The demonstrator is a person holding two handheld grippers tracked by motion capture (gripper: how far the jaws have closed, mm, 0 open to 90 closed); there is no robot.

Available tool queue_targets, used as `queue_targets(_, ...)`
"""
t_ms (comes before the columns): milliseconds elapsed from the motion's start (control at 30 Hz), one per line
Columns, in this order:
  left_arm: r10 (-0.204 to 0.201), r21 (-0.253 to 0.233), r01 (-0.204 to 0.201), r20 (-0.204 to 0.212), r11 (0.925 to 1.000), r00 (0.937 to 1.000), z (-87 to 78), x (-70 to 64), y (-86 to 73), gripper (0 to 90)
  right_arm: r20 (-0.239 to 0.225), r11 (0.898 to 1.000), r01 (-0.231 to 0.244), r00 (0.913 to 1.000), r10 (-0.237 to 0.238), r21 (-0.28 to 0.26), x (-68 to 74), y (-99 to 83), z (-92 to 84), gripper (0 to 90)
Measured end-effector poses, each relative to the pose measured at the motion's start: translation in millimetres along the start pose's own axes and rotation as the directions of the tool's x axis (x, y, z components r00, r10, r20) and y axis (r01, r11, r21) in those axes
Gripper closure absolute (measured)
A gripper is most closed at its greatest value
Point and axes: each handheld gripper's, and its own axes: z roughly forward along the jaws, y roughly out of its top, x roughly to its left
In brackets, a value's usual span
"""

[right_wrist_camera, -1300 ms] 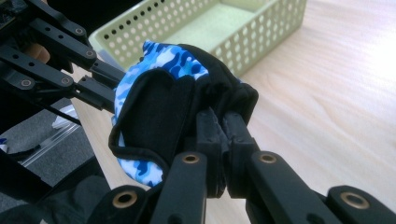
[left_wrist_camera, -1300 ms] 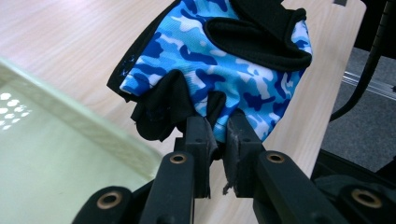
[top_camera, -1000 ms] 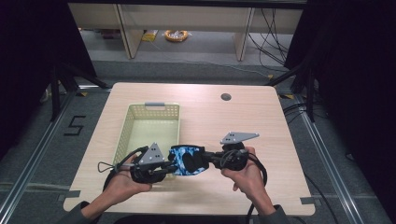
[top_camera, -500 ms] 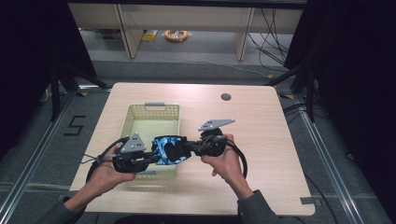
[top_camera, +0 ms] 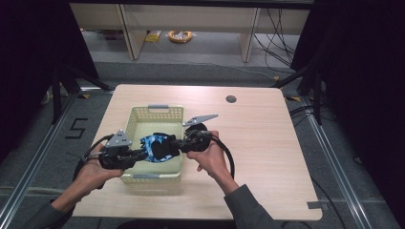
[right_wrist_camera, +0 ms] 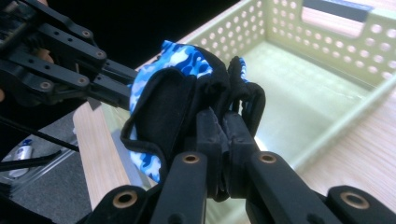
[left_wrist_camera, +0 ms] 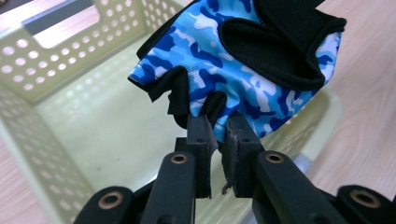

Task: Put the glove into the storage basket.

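Note:
A blue camouflage glove point(top_camera: 160, 147) with black trim hangs between my two grippers, over the near part of a pale green perforated basket point(top_camera: 143, 119). My left gripper point(top_camera: 141, 153) is shut on the glove's blue edge point(left_wrist_camera: 219, 100), jaws pinching the fabric. From the other side my right gripper point(top_camera: 177, 144) is shut on the glove's black cuff point(right_wrist_camera: 233, 100). The left gripper view looks down into the basket point(left_wrist_camera: 84, 126), whose floor is bare. In the right gripper view the left gripper point(right_wrist_camera: 116, 88) holds the far side of the glove, with the basket point(right_wrist_camera: 327, 84) behind it.
The basket stands on a light wooden table point(top_camera: 267, 143) with a small round hole point(top_camera: 231, 99) at its far side. Black frame posts and cables flank the table. Shelving and a yellow coil point(top_camera: 180, 35) lie on the floor beyond.
Both hands have carried the glove to the left, from the tabletop beside the basket to over the basket's near part. Both grippers stay shut on it.

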Motion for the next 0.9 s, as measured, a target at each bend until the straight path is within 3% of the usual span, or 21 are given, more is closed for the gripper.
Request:
queue_targets(233, -0.015, 0.004, 0.015, -0.028, 0.9999, 0.9995, -18.5, 14.1, -8.5, 80.9, -0.037, 1.000, -0.009, 0.9993, 0.008, -0.003, 9.0, 12.4, 18.4, 87.5)
queue_targets(467, -0.014, 0.043, 0.017, -0.057, 0.9989, 0.9982, -32.5, 23.3, -22.9, 80.7, -0.091, 0.999, -0.039, 0.9950, 0.039, 0.003, 17.4, 9.5, 44.3, 87.5)
queue_targets(600, -0.037, 0.064, 0.041, -0.058, 0.9971, 0.9976, -30.1, 25.8, -30.3, 80.5, -0.099, 0.998, -0.058, 0.9933, 0.059, 0.017, 19.9, 4.6, 56.1, 87.4)
queue_targets(767, -0.034, 0.087, 0.038, -0.051, 0.9955, 0.9982, -20.6, 26.6, -31.9, 79.8, -0.094, 0.994, -0.098, 0.9903, 0.102, 0.043, 14.7, -4.7, 65.5, 87.4)
queue_targets(900, -0.029, 0.109, 0.033, -0.041, 0.9935, 0.9987, -1.7, 21.2, -28.8, 78.4, -0.048, 0.989, -0.131, 0.9898, 0.135, 0.072, 5.1, -12.4, 66.9, 87.2)
